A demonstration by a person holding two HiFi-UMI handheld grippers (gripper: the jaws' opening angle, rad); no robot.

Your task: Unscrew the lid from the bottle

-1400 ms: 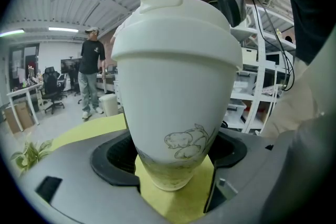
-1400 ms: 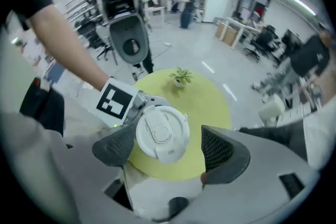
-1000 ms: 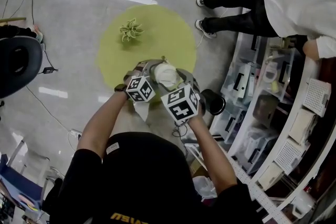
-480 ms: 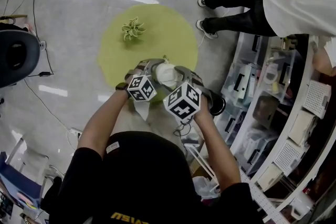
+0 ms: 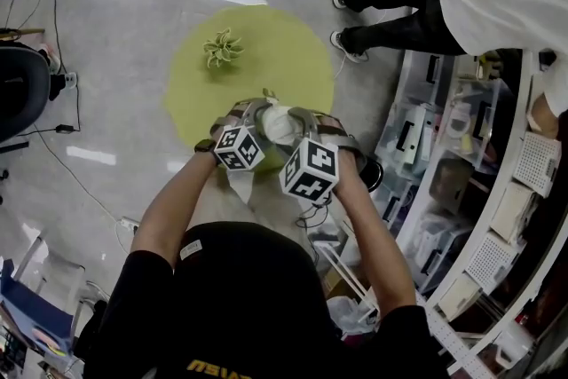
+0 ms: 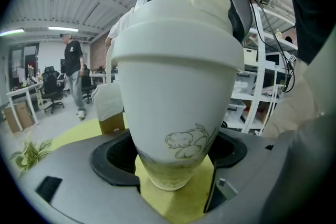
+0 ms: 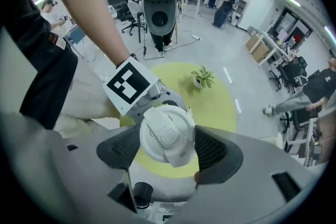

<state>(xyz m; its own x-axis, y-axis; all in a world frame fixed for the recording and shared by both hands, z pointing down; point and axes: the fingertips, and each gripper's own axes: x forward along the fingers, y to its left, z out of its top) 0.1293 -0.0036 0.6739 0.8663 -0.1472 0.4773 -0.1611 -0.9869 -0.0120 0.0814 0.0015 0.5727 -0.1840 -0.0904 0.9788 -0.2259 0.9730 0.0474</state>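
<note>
Lid [image 7: 167, 134] grip, centre frame.
Left hand-held gripper [image 6: 170, 162] clamps the bottle [image 6: 173, 86] steady; right hand-held gripper [image 7: 168, 150] pinches the lid from above, to twist it.

Overhead, two close-ups, common bottle [image 5: 277, 123]

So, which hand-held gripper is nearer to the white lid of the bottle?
Right. The right hand-held gripper points down with jaws around the lid; the left hand-held gripper grips the bottle lower, below the lid.
</note>
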